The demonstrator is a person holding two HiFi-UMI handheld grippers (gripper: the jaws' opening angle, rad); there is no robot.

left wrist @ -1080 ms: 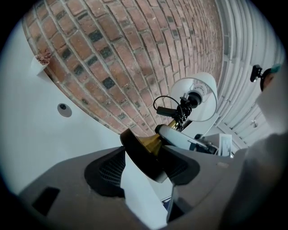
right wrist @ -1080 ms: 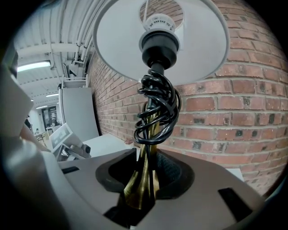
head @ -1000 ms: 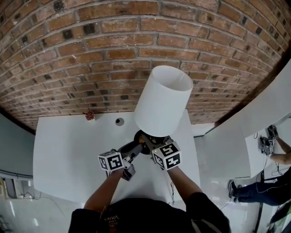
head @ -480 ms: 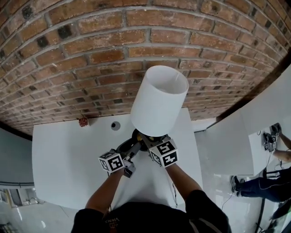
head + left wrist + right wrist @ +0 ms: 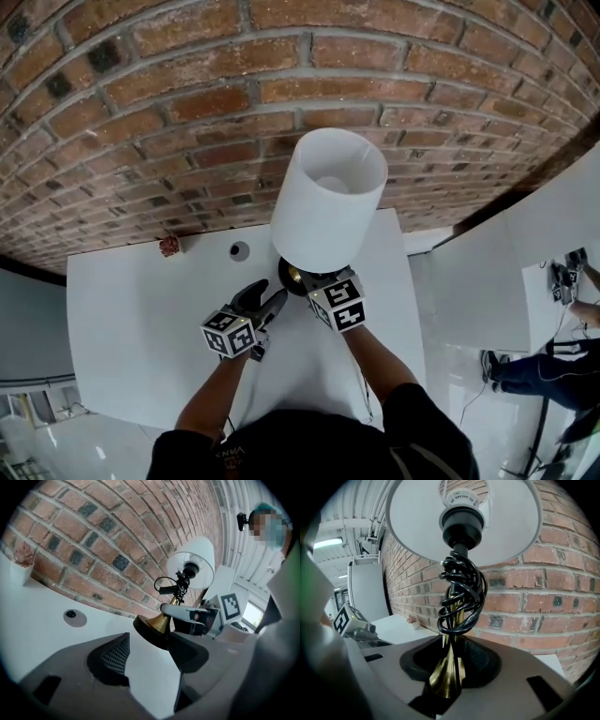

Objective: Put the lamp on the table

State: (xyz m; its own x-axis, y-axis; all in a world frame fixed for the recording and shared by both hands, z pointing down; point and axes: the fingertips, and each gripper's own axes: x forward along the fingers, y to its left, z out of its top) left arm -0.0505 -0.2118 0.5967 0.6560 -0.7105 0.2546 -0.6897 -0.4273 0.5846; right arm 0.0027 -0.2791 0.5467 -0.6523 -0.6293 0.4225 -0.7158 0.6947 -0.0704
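The lamp has a white shade [image 5: 328,195], a brass stem [image 5: 447,670] wound with black cord [image 5: 459,597], and a dark round base [image 5: 151,631]. Its base is down at the white table [image 5: 141,319], close to the brick wall and slightly tilted in the left gripper view. My right gripper [image 5: 307,277] is shut on the brass stem just above the base, under the shade [image 5: 464,517]. In front of the base, my left gripper [image 5: 264,298] is open, its jaws apart and holding nothing [image 5: 152,651].
A small potted plant [image 5: 169,246] and a round cable grommet [image 5: 240,250] sit by the brick wall [image 5: 187,103] left of the lamp. The table's right edge [image 5: 405,309] runs close beside my right arm. A person [image 5: 544,375] stands far right.
My left gripper has come off the lamp base and opened, drawing back a little. The lamp, still held by the right gripper, has shifted slightly toward the wall.
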